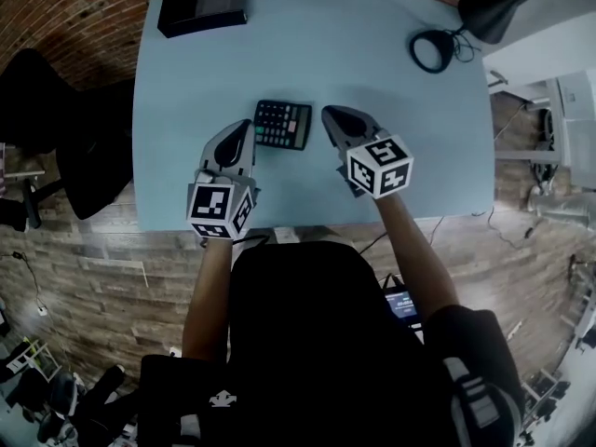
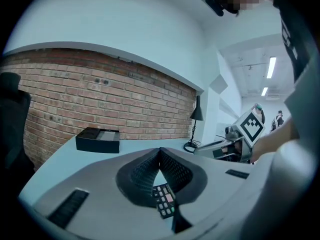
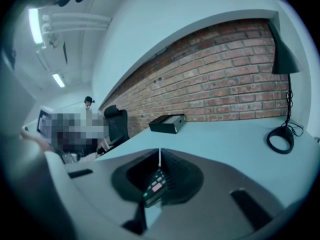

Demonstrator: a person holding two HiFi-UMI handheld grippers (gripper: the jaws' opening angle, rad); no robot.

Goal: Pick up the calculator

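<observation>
Head view: left gripper (image 1: 246,126) and right gripper (image 1: 327,113) fingers closed, empty; calculator (image 1: 282,124) mostly hidden in gripper views

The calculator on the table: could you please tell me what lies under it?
The calculator lies flat on the light blue table; bare tabletop shows beside it. Whatever is directly beneath its body is covered.

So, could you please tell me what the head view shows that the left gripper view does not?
Only the head view shows the wooden floor and the marker cube on the left gripper. Only the left gripper view shows the ceiling strip lights and its own jaws, closed together, seen from behind. Both share the light blue table, the calculator, the black box, the lamp and the right gripper.
</observation>
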